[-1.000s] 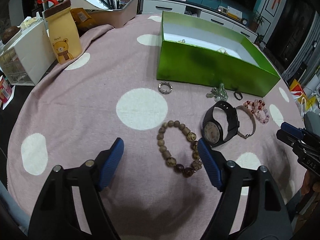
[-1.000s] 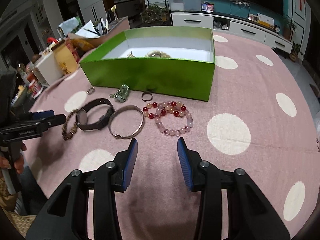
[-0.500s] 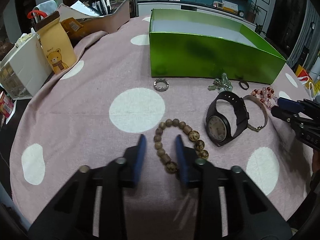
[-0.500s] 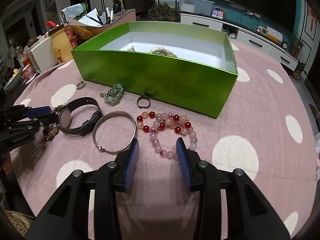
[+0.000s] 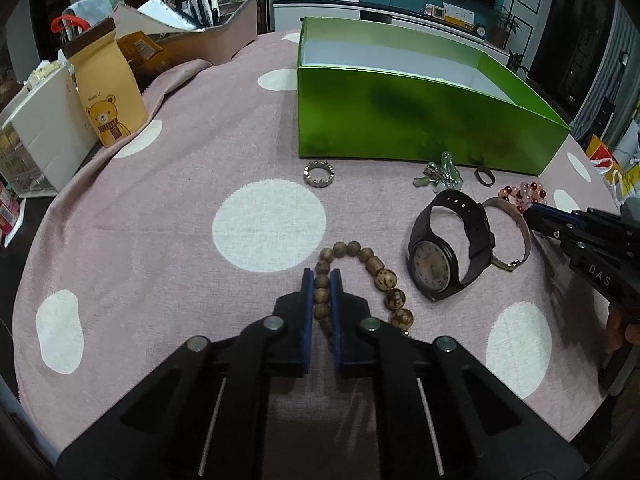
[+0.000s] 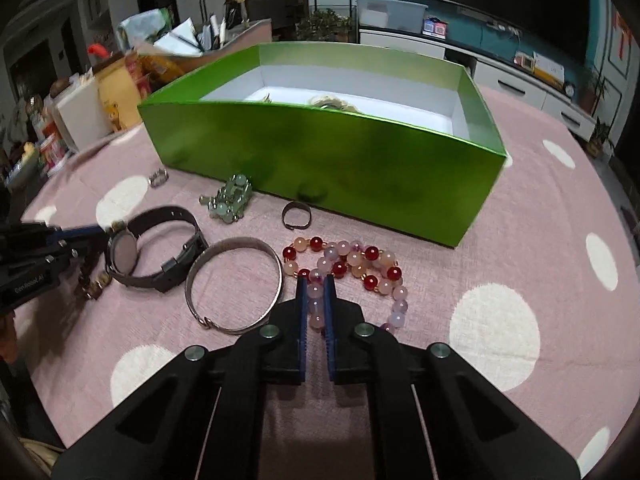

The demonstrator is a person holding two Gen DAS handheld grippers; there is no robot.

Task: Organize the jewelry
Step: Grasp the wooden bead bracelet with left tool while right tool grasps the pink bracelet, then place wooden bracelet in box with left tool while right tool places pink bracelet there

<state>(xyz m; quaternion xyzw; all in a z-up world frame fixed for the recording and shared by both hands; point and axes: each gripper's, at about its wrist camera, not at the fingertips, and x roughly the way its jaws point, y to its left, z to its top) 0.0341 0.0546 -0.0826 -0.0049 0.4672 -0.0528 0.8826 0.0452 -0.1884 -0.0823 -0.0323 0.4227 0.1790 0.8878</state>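
Observation:
My left gripper (image 5: 321,280) is shut on the left side of a brown wooden bead bracelet (image 5: 384,278) that lies on the pink dotted cloth. My right gripper (image 6: 315,286) is shut on a pink and red bead bracelet (image 6: 360,264). A black watch (image 5: 448,248), a silver bangle (image 6: 236,284), a green bead cluster (image 6: 232,200), a dark ring (image 6: 297,216) and a silver ring (image 5: 319,173) lie in front of the green box (image 6: 320,152). The box holds some jewelry (image 6: 330,102).
A yellow bear bag (image 5: 108,100), a white drawer unit (image 5: 36,140) and a tray of pens and papers (image 5: 192,32) stand at the back left. The round table's edge (image 5: 24,280) curves close on the left.
Both grippers moved forward and down and closed: the left onto the wooden bead bracelet, the right onto the pink and red bead bracelet. Both were open a second ago.

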